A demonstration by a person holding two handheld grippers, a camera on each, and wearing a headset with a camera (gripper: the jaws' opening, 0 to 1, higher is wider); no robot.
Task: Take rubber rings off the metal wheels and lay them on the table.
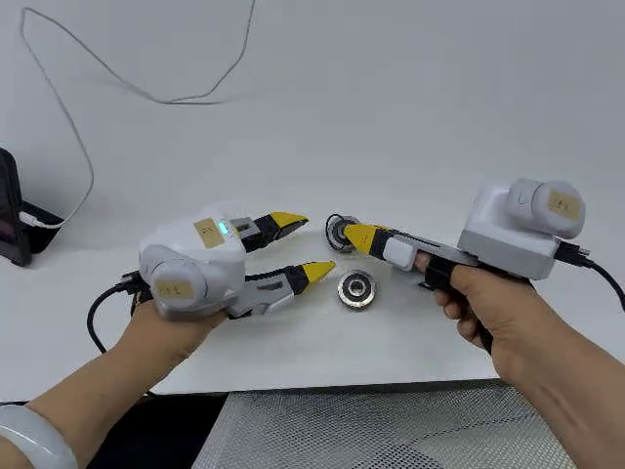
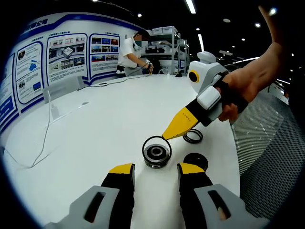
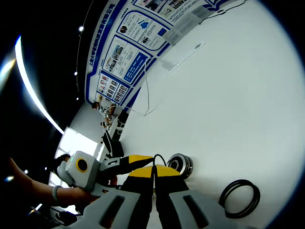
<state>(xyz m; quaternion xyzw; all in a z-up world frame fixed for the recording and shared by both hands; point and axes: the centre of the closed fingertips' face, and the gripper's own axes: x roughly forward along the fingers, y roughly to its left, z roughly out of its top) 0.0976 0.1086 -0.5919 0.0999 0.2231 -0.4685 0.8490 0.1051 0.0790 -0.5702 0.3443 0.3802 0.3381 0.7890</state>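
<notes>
My right gripper (image 1: 359, 234) is shut on a thin black rubber ring (image 2: 148, 141) and holds it up at the edge of a metal wheel (image 2: 157, 154). That wheel (image 3: 181, 164) stands just past the closed jaws of the right gripper (image 3: 153, 169). My left gripper (image 1: 303, 247) is open, its yellow tips on either side of and short of the wheels. A second wheel (image 1: 356, 289) lies nearer the table's front. A loose ring (image 3: 239, 192) lies flat on the table; it is also in the left gripper view as the ring (image 2: 193, 136) behind the right gripper (image 2: 167, 136).
A thin cable (image 1: 88, 176) loops over the white table's far left to a black device (image 1: 12, 210). The table's front edge runs above a grey mesh surface (image 1: 391, 430). A person (image 2: 128, 52) stands far off at another bench.
</notes>
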